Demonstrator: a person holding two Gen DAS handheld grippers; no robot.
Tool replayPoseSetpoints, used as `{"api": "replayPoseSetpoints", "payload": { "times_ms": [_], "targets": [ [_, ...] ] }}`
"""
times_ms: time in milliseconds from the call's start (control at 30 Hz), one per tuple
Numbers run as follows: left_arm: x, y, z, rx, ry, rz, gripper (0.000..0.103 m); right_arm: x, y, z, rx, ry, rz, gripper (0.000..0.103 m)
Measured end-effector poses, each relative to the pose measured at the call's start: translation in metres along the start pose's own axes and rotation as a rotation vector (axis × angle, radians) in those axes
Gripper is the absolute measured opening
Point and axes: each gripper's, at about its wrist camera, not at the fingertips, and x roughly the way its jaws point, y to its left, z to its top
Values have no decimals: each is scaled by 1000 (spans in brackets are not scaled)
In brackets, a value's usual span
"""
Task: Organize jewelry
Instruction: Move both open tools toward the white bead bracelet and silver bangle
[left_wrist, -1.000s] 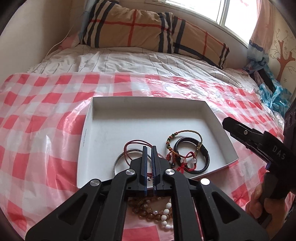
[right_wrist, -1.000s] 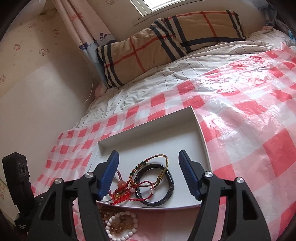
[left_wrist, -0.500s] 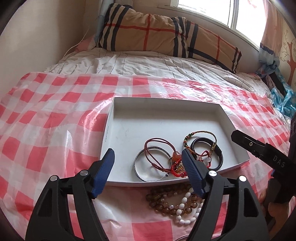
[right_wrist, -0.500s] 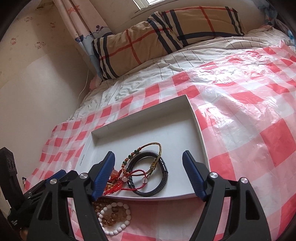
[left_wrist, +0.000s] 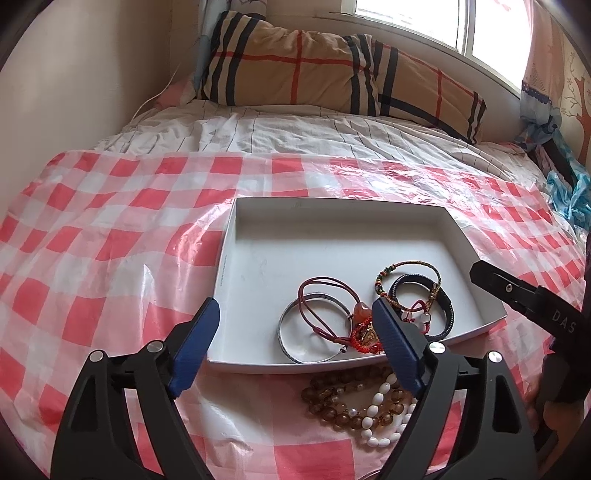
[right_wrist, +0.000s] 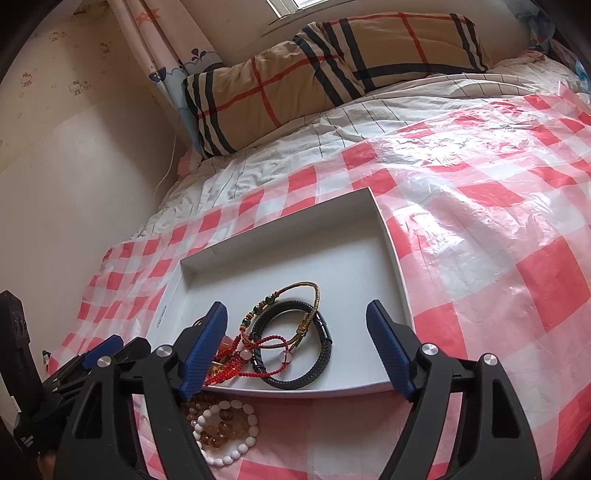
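A white tray (left_wrist: 223, 273) lies on the checked cloth. At its near end lie a silver bangle (left_wrist: 284, 325), a red cord bracelet (left_wrist: 314, 291), a red knotted bracelet with an orange stone (left_wrist: 364, 332), a multicolour beaded cord (left_wrist: 406, 264) and a black braided bracelet (left_wrist: 445, 306). Brown beads (left_wrist: 332, 400) and white beads (left_wrist: 380, 400) rest on the cloth in front of the tray. My left gripper (left_wrist: 295, 310) hovers over the tray's near left corner, its jaws opening and nothing between them. My right gripper (right_wrist: 297, 310) stands open above the black bracelet (right_wrist: 325, 354), gripping nothing.
A red-and-white checked plastic cloth (left_wrist: 110, 258) covers the bed. Behind it lie a striped sheet (left_wrist: 295, 133) and a plaid pillow (left_wrist: 295, 66) under the window. A wall runs along the left. Blue plastic (left_wrist: 569, 199) is bunched at the right edge.
My left jaws went from shut over the red cord bracelet to wide open, and the gripper drew back from the tray. The red cord bracelet now lies free. My right jaws widened slightly.
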Motion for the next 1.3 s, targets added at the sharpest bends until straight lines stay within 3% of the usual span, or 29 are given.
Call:
{"api": "replayPoseSetpoints", "payload": {
  "times_ms": [200, 300, 400, 533, 633, 733, 800, 900, 1000, 1267, 1300],
  "targets": [
    [-1, 18, 1, -32, 12, 9, 81, -13, 9, -7, -74, 102, -29, 75],
    [-2, 24, 1, -37, 28, 11, 81, -15, 34, -27, -207, 205, 17, 75],
    [-5, 23, 1, -29, 39, 2, 81, -22, 65, -67, -370, 283, 36, 75],
    [-16, 8, -10, 59, 45, -16, 81, -21, 87, -113, -543, 348, -69, 75],
    [-25, -9, -27, 158, 45, -26, 83, -26, 84, -130, -642, 330, -255, 76],
    [-28, -29, -45, 264, 50, -54, 84, -49, 56, -126, -551, 286, -376, 85],
    [-27, -43, -49, 321, 41, -64, 84, -64, 32, -123, -483, 266, -447, 85],
    [-23, -54, -54, 337, 42, -121, 84, -79, -4, -109, -332, 245, -481, 85],
    [-18, -60, -56, 346, 47, -163, 83, -87, -13, -100, -261, 201, -460, 85],
    [1, -55, -57, 301, 106, -180, 49, -79, -2, -96, -271, 207, -413, 86],
    [3, -55, -58, 301, 115, -178, 41, -79, -1, -97, -275, 208, -411, 86]
  ]
}}
